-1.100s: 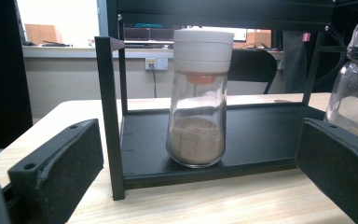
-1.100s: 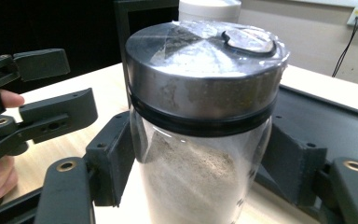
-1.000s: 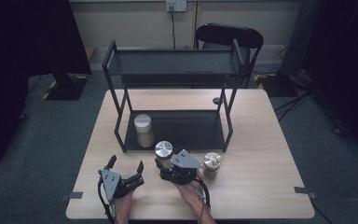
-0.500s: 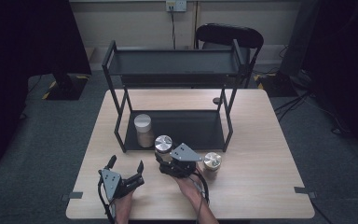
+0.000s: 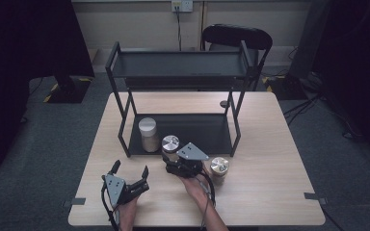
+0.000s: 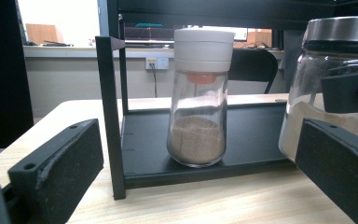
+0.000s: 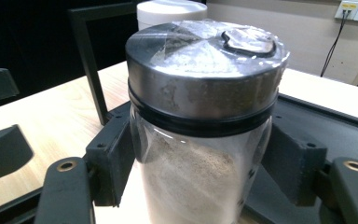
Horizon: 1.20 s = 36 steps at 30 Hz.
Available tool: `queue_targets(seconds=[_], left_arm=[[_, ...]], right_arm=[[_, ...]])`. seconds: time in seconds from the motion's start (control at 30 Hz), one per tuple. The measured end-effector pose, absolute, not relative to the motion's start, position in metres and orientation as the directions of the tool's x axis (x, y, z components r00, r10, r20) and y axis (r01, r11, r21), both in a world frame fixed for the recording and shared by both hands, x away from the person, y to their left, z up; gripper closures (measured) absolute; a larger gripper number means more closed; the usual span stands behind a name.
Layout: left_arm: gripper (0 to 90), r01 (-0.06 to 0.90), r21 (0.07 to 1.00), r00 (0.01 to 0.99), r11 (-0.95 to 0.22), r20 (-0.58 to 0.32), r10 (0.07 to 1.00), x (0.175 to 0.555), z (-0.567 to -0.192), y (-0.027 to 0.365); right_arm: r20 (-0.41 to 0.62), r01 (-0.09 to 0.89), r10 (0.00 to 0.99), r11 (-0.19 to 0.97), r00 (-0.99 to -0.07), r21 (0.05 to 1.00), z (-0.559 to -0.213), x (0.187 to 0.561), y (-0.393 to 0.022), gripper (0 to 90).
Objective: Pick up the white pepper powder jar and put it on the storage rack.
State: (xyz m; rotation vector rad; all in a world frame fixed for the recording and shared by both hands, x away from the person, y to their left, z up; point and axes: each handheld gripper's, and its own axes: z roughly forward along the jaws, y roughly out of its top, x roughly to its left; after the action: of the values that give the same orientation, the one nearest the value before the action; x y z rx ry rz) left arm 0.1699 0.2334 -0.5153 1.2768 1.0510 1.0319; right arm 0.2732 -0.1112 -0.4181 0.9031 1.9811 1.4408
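Observation:
A glass jar with a silver lid (image 5: 170,143) (image 7: 200,116), half full of pale powder, stands at the front edge of the black rack's lower shelf (image 5: 202,132). My right gripper (image 5: 171,155) (image 7: 196,172) is shut on its body, one jaw on each side. A white-lidded jar of brown powder (image 5: 148,134) (image 6: 198,98) stands on the left of that shelf. My left gripper (image 5: 131,174) (image 6: 198,186) rests low near the table's front, open and holding nothing, facing the white-lidded jar. The held jar (image 6: 335,93) appears at the right of the left gripper view.
A third jar with a shiny lid (image 5: 219,167) stands on the wooden table (image 5: 270,144) just right of my right hand. The two-tier black rack (image 5: 178,65) has posts at its corners. A chair (image 5: 236,36) stands behind the table.
My right gripper and the silver-lidded jar have shifted a little away from me, towards the rack's lower shelf. The left gripper has stayed put.

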Motion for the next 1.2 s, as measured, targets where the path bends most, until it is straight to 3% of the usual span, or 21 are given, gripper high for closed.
queue_targets(seconds=[1.2], left_arm=[[0.2,-0.01,1.0,0.218,0.026,-0.023,0.976,0.17,-0.515,0.233]], right_arm=[[-0.025,0.241,0.805,0.206,-0.592,0.948,-0.419,0.302,-0.097,30.5]])
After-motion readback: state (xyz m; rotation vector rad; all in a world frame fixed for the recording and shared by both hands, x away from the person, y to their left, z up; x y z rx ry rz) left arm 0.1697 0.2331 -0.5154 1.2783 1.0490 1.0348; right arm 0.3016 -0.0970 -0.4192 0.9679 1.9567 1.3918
